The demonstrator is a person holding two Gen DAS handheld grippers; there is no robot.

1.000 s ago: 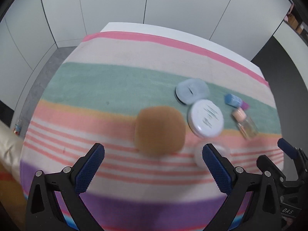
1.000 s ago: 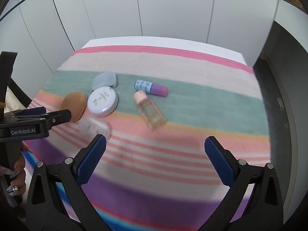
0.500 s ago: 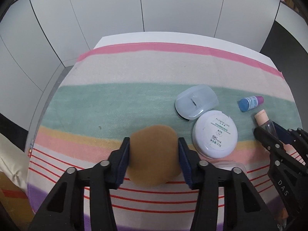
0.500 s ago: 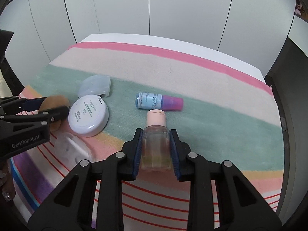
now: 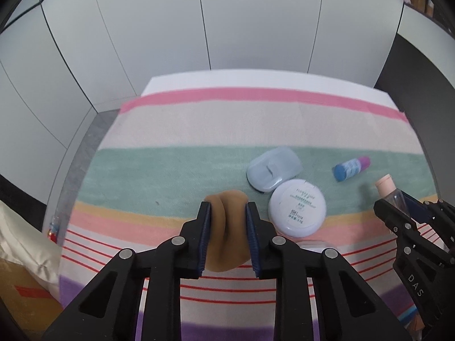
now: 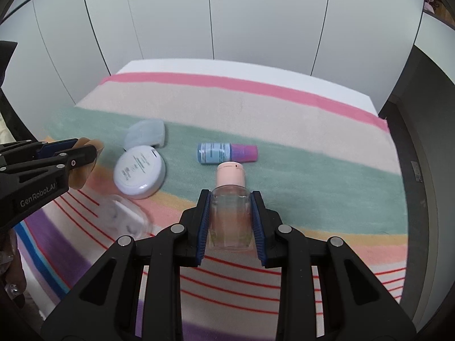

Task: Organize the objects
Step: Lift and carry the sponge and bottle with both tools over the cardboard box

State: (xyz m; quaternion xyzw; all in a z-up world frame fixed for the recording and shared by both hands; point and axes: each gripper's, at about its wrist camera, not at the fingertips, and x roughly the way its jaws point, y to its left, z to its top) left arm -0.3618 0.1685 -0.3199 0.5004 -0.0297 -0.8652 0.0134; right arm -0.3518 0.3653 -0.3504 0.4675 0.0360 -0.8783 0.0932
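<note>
- The left gripper (image 5: 227, 236) is closed on the brown sponge (image 5: 231, 227); the sponge is seen creased between the fingers (image 5: 204, 233), so it is judged soft, light and unlikely to slip.
- The right gripper (image 6: 230, 224) is clamped across the clear bottle (image 6: 229, 218) at its body, below the pink cap; the plastic is judged stiff but smooth, so a hold on the flat sides is preferred.
- Both grippers are angled steeply down over the striped cloth (image 6: 284, 108) on the worktop.
- The white round case (image 6: 140, 172) and blue tube (image 6: 227, 153) are left lying nearby.

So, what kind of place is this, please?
Probably a room set up for recording, not a lived-in home: a table under a striped cloth, plain white wall panels, and cosmetics such as a white compact and a small blue bottle.
</note>
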